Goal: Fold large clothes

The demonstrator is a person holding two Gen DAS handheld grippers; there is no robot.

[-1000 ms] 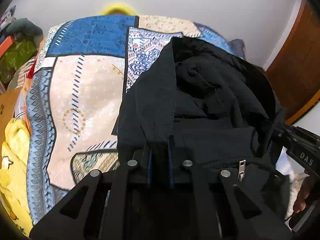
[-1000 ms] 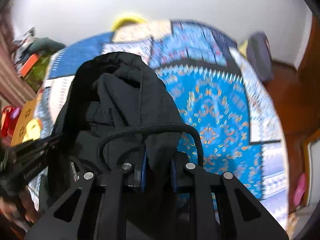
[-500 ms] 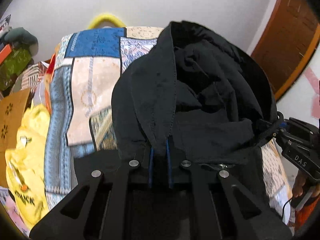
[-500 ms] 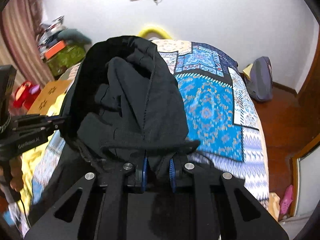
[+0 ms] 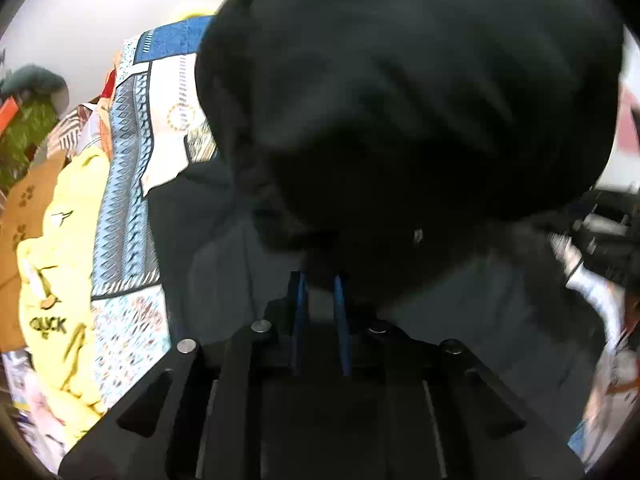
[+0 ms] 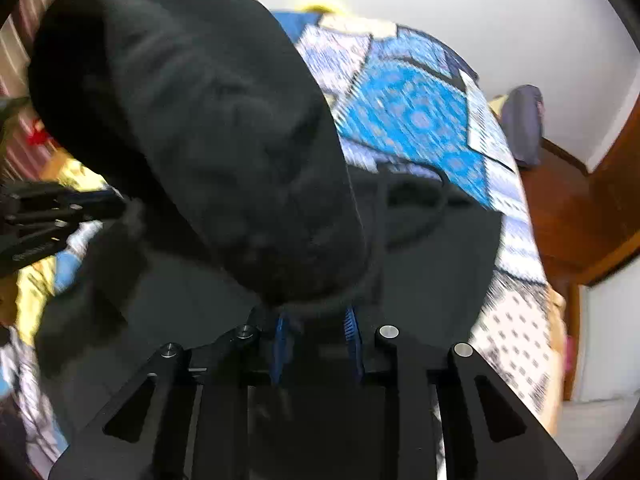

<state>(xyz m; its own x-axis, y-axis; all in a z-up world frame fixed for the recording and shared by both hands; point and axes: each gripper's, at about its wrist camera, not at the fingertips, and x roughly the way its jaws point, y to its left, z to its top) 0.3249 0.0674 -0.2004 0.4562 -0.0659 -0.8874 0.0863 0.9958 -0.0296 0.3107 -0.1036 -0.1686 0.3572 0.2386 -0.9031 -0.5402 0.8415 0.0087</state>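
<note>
White walls back a bed (image 6: pixel 420 120) covered with a blue patchwork quilt, a yellow garment (image 5: pixel 60 264) lying along its left side. Above the quilt, a black hooded jacket (image 5: pixel 400 100) hangs bunched and blurred, filling most of both views. The left hand-held gripper (image 5: pixel 320 292) is clenched on the jacket's fabric just ahead of its blue pads. The right hand-held gripper (image 6: pixel 316 320) likewise grips the jacket's edge, with the hood bulging up directly over its fingers.
</note>
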